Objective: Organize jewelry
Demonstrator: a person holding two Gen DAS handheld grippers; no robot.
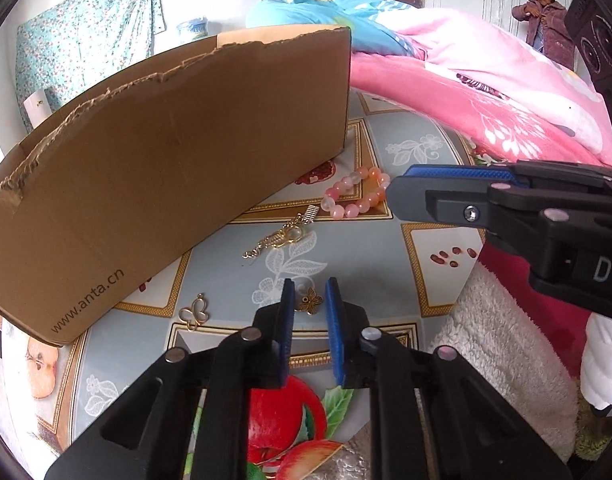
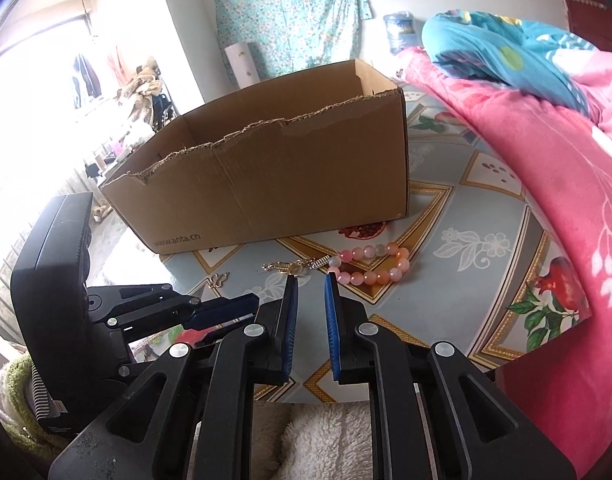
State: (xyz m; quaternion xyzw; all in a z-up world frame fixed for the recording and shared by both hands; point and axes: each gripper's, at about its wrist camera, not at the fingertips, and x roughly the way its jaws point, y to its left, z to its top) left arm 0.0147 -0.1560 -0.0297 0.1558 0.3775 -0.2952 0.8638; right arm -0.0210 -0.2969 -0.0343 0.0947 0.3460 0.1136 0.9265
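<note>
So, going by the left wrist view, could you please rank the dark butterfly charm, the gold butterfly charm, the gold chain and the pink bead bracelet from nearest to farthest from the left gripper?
1. Dark butterfly charm, just beyond the left gripper tips.
2. Gold butterfly charm, off to the left.
3. Gold chain, farther ahead.
4. Pink bead bracelet, farthest, ahead and right.
</note>
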